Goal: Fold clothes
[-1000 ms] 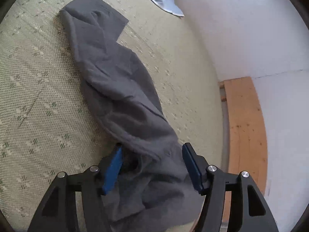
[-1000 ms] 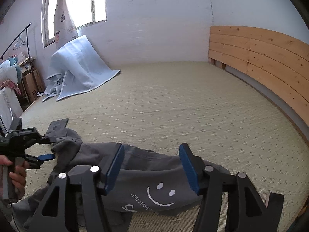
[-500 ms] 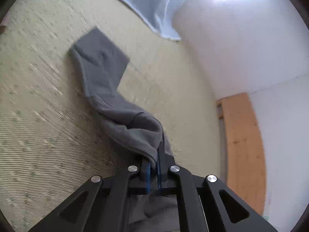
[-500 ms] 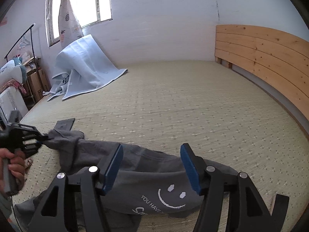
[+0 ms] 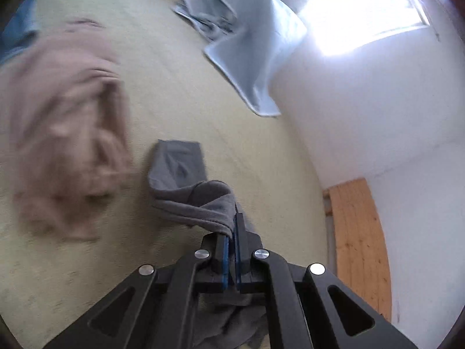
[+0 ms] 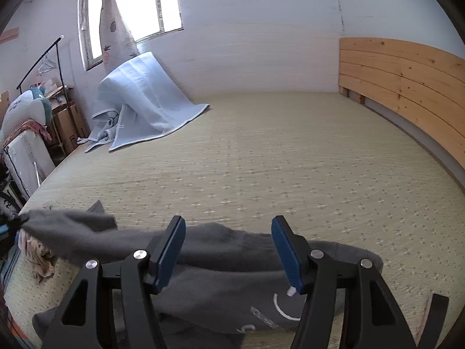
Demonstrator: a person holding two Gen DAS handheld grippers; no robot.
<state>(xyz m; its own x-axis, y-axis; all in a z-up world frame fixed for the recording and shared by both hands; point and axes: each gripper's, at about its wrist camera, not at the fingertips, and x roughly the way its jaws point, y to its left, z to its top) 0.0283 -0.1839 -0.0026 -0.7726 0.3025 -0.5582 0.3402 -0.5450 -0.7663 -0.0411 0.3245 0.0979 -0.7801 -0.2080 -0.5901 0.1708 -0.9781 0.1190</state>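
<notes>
A grey sweatshirt (image 6: 232, 276) with a white smiley print lies crumpled on the woven bed mat (image 6: 276, 160). My left gripper (image 5: 231, 232) is shut on a fold of its grey sleeve (image 5: 186, 180) and holds it lifted off the mat; the sleeve cuff trails on the mat. In the right wrist view the sleeve (image 6: 69, 229) is stretched out to the left edge. My right gripper (image 6: 228, 241) is open and empty, hovering just above the sweatshirt body with its blue pads (image 6: 171, 250) on either side of a fold.
A beige garment (image 5: 66, 128), blurred, lies on the mat to the left; it also shows in the right wrist view (image 6: 37, 257). A light blue blanket (image 6: 142, 101) leans on the wall under the window. A wooden headboard (image 6: 407, 87) runs along the right. Boxes and a clothes rack (image 6: 43, 67) stand left.
My left gripper closed on the grey sleeve and pulled it up and to the left, stretching it out. The right gripper stayed open above the sweatshirt, shifting slightly.
</notes>
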